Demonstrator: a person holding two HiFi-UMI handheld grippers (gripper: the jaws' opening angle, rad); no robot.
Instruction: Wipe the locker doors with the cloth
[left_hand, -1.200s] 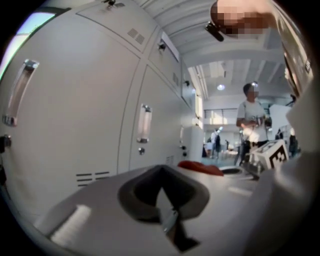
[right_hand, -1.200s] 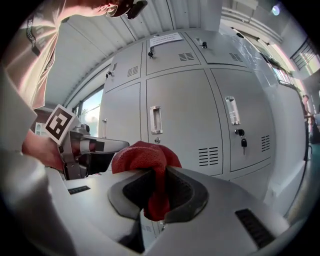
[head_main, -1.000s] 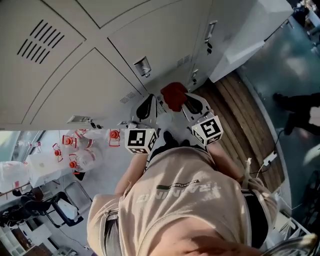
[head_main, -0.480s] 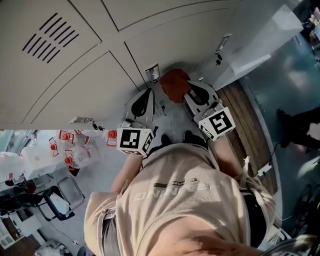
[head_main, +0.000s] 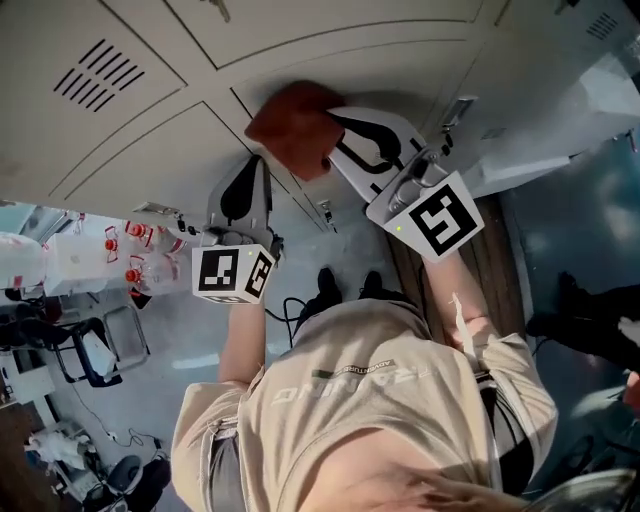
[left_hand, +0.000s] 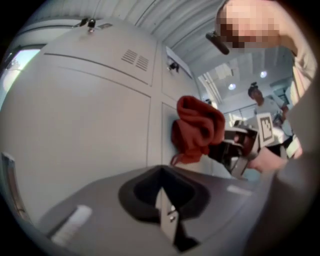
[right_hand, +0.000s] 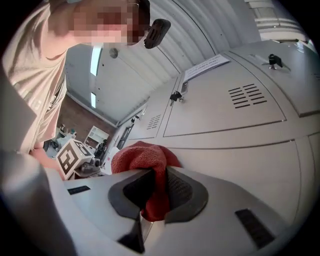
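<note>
A bunched red cloth (head_main: 295, 127) is pressed against the beige locker doors (head_main: 130, 150) at the seam between two doors. My right gripper (head_main: 335, 140) is shut on the cloth, which sticks out between its dark pads in the right gripper view (right_hand: 150, 165). My left gripper (head_main: 245, 190) hangs just below and left of the cloth, near the locker face, with its jaws together and nothing in them. In the left gripper view the cloth (left_hand: 197, 130) shows ahead on the right, against the door (left_hand: 90, 115), with the right gripper behind it.
Vented locker doors (right_hand: 240, 95) with small latches (head_main: 455, 110) run across the wall. Several red-capped bottles (head_main: 140, 265) and a black cart (head_main: 85, 350) stand on the floor at left. A cable (head_main: 290, 305) lies by my feet. Another person's legs (head_main: 590, 320) show at right.
Both grippers have risen along the lockers. The right one carried the cloth up and left from beside a door latch onto the seam higher on the doors.
</note>
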